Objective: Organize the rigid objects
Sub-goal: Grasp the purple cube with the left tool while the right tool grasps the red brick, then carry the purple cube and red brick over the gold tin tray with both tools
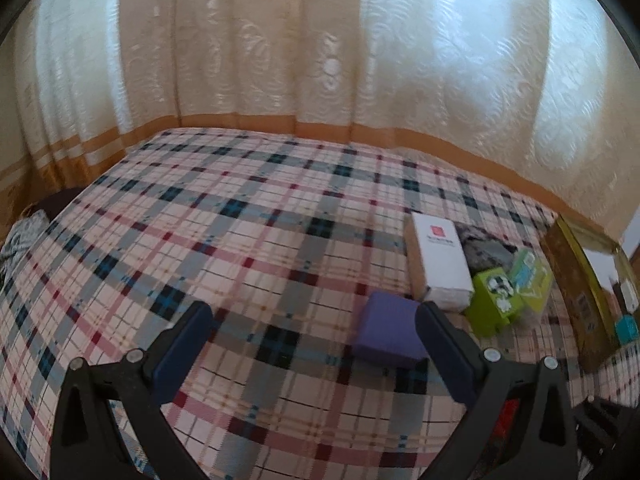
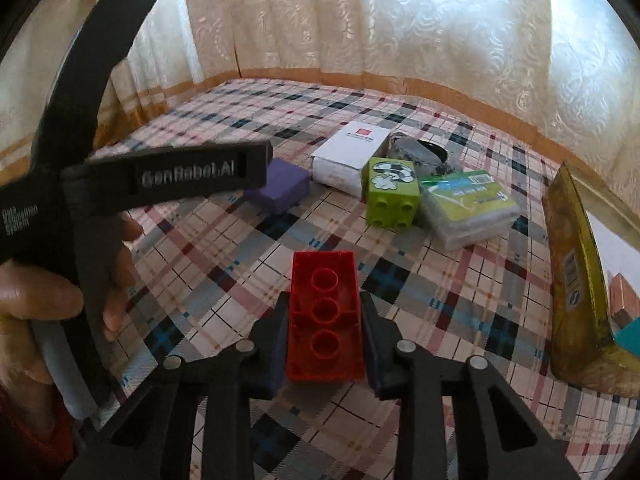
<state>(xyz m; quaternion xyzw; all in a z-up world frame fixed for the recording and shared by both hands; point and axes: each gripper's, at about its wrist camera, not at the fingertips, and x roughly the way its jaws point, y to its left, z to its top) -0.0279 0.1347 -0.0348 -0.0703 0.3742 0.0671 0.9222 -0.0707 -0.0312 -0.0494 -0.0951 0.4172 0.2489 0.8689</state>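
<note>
Two black grippers angle downward over a bed covered with a plaid sheet (image 2: 400, 280) in pink, grey and blue. The right gripper (image 2: 325, 316) slopes steeply toward the sheet, its dark pads pressed against both long sides of a red plastic building brick (image 2: 325, 316), so it is clamped on that brick. The brick shows its hollow underside with three round tubes in a row, and its long axis runs straight away from the camera along the gripper's fingers. The left gripper (image 1: 314, 330) also tilts down, its jaws spread wide with only plaid sheet between them; in the right wrist view its black body crosses the left of the picture, held by a person's hand (image 2: 60, 300) whose fingers wrap the handle. Just beside the left gripper's right finger lies a purple rectangular block (image 1: 386, 330), flat on the sheet. Beyond it sit a white cardboard box with a red square mark (image 1: 438, 264), lying on its side, a lime-green building brick with a cartoon sticker (image 2: 390, 192), studs facing the right camera, and a clear plastic pack with a green label (image 2: 468, 208). A gold box (image 2: 576, 280) stands on edge at the far right. Cream patterned curtains (image 1: 320, 40) hang behind the bed.
</note>
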